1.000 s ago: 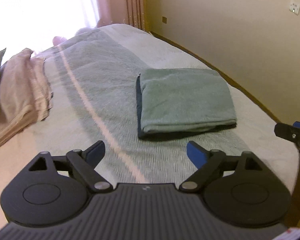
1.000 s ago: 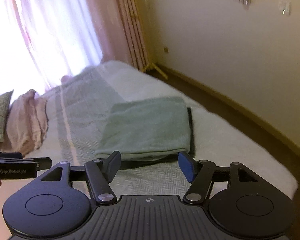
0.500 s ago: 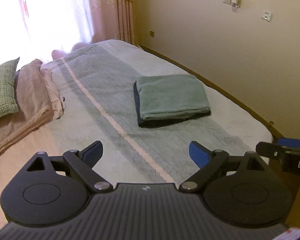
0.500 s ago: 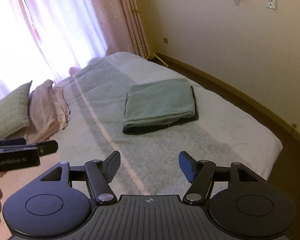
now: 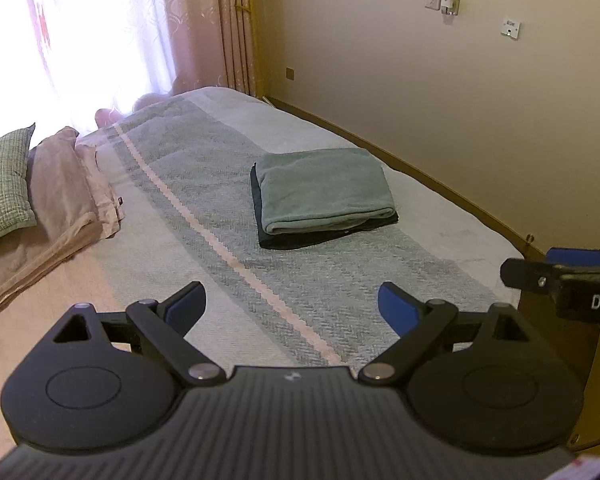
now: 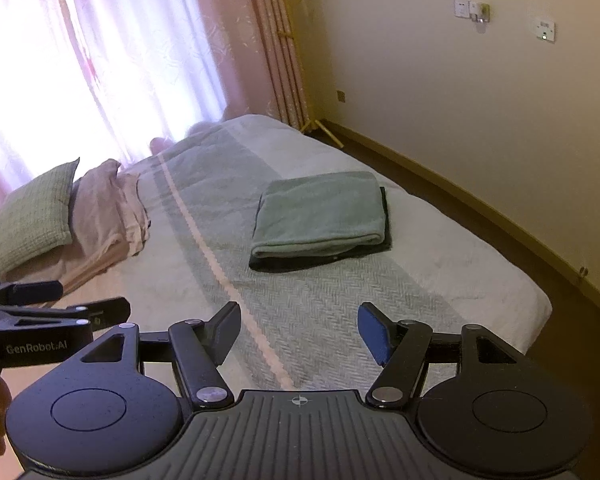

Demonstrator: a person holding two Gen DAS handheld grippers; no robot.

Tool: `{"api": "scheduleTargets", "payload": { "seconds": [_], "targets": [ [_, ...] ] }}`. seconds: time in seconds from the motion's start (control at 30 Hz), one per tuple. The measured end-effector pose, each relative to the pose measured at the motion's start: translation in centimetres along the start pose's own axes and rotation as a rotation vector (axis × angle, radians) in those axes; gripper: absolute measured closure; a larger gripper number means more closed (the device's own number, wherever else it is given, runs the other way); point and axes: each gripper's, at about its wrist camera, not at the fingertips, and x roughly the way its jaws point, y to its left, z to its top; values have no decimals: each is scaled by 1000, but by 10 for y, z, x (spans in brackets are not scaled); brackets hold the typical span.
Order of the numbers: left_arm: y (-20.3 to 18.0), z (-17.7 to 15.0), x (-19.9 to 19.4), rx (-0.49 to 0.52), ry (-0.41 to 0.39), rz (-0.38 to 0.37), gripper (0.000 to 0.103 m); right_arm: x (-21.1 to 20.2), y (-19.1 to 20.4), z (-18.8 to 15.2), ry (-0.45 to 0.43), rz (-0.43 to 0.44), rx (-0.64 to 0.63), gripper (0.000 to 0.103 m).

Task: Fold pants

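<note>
Folded pants on the bed, both my grippers empty and held well back.

My left gripper [image 5: 290, 304] and right gripper [image 6: 298, 330] each stand wide open with nothing between the pads. The green pants [image 5: 324, 188] lie as a folded bundle on a dark layer, on the striped bed cover [image 5: 204, 216], well apart from both tools. From the left gripper they sit at about twelve to one o'clock; from the right, almost dead on twelve. The bundle's long axis runs across my view, nine to three, rolled edge facing me. Neither hand looks clearly nearer. I judge the folding done; any further move would start with a forward reach.
</note>
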Motion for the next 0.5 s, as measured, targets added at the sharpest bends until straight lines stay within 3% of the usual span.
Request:
{"api": "scheduleTargets", "payload": {
  "seconds": [0.5],
  "targets": [
    [-36,6,-8,-10,-17,26,12,-5,-30,3,9,44,-31,41]
  ]
}}
